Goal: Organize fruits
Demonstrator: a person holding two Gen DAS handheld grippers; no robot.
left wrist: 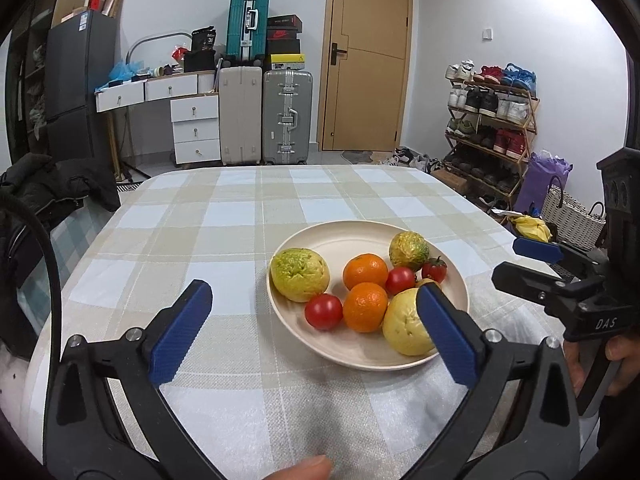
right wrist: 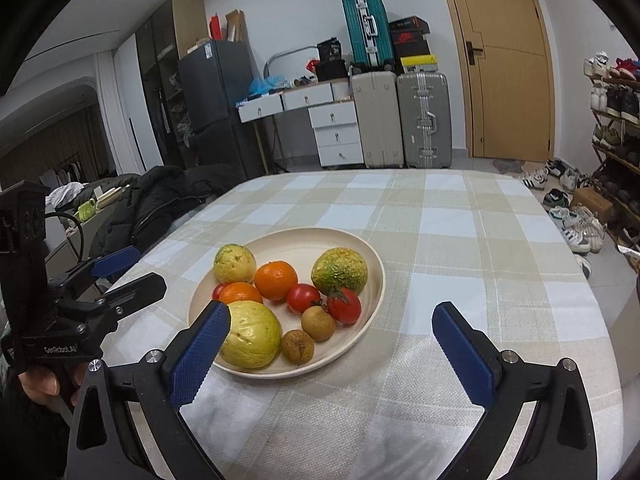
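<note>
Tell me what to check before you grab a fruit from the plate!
1. Left gripper open and holding nothing: ok.
2. Right gripper open and holding nothing: ok.
3. All fruit inside the plate, none on the tablecloth: ok.
4. Room for fingers around the big yellow fruit at the near rim: not ok, an orange and a small brown fruit press against it.
5. Tomato at the left of the pile open on its outer side: ok.
6. Where the fruit should go: cannot tell, no second dish is in view.
</note>
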